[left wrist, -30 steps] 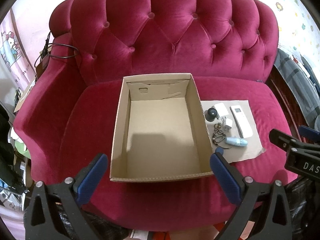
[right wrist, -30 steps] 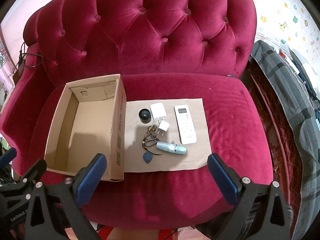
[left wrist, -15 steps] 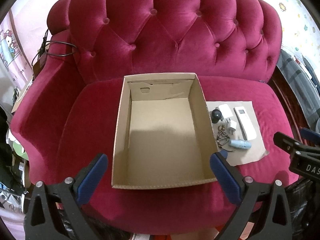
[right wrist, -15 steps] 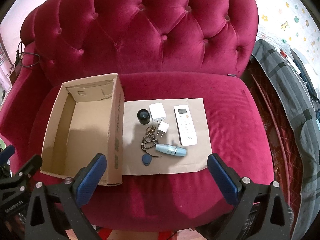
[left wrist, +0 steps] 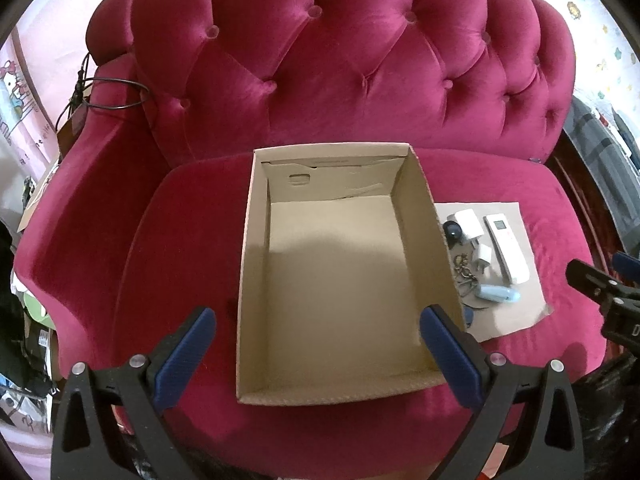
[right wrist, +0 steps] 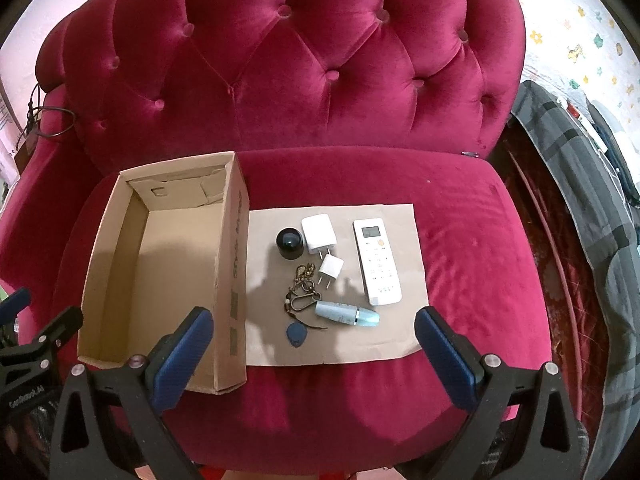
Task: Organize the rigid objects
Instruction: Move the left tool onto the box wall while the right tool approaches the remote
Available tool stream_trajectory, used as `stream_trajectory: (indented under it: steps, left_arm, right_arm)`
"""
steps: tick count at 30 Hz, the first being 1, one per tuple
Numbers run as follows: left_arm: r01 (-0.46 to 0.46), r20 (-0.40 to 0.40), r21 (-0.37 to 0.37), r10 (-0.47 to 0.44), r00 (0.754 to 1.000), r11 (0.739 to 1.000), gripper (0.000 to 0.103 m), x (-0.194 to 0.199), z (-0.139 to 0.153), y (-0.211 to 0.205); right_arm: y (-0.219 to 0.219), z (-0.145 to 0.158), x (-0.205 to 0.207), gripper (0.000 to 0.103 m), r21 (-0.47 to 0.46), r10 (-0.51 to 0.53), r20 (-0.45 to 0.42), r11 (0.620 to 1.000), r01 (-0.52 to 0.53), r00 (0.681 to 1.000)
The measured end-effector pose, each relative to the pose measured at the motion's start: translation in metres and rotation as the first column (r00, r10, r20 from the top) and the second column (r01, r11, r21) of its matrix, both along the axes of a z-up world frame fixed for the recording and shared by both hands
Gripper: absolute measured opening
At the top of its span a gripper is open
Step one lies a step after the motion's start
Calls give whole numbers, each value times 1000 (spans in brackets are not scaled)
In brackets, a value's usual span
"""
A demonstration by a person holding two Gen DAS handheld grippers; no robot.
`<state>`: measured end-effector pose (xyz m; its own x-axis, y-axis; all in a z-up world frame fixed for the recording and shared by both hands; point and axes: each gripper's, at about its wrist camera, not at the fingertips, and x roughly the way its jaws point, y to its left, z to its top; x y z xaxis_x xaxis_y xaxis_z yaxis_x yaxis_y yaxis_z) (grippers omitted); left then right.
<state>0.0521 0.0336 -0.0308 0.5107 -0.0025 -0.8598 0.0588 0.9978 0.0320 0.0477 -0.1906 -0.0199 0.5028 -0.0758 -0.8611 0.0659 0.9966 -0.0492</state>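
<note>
An empty open cardboard box (left wrist: 256, 280) (right wrist: 236, 248) sits on the red sofa seat. Right of it a brown paper sheet (right wrist: 400, 332) (left wrist: 516, 312) carries a white remote (right wrist: 377, 261) (left wrist: 507, 249), a large white charger (right wrist: 318, 233), a small white plug (right wrist: 330, 269), a black round cap (right wrist: 289, 242), a keyring with a blue tag (right wrist: 300, 308) and a light blue tube (right wrist: 346, 314) (left wrist: 498, 293). My left gripper (left wrist: 318, 354) is open and empty above the box's near edge. My right gripper (right wrist: 314, 350) is open and empty above the sheet's near edge.
The tufted red sofa back (right wrist: 288, 80) rises behind. A black cable (left wrist: 108, 92) lies on the left armrest. A grey plaid cloth (right wrist: 580, 184) lies right of the sofa. The right gripper's body shows in the left wrist view (left wrist: 604, 300).
Both grippers have moved forward and a little lower toward the seat, so the box and the objects look larger. Nothing on the sofa has moved.
</note>
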Motion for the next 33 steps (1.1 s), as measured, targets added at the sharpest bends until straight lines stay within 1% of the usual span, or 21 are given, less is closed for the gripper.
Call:
stream_trajectory:
  steps: [6,12,16,20,23,30,31,33]
  left_arm:
    - [19,-24,22,-18,1000,1000,103,24,-20,15]
    - [7,-63,21,-5,998,1000,103,47,-45,37]
    - [-5,-91,16,7,996,1000,103,62,-67,53]
    - [-19,-104,8,20,994,1000,103,75,-82,66]
    - [-10,-109,10,11,994,1000,103,83,-93,70]
    - [-9,-133,-27,6,991,1000,103,93,-110,79]
    - [-12,-129,-44,6,992,999,102,93,-110,82]
    - [-17,-126,-51,11,992,999,99,93,-110,84]
  right_arm:
    - [0,-7,10,103,-13,4,-3,1000,-4,1000]
    - [-3,-20,20,103,-16,-2,-24,1000,2,1000]
    - [-3,-28,25,103,-27,-1,-32,1000,0,999]
    - [-2,-35,27,103,-36,0,-42,999,-2,999]
    - [-1,-40,29,103,-40,-1,-52,999,-1,999]
    - [-4,-50,31,103,-48,-12,-63,999,9,998]
    - [-5,-51,30,103,-51,-14,-61,999,11,998]
    - [-5,-53,30,103,-58,-17,-61,998,13,998]
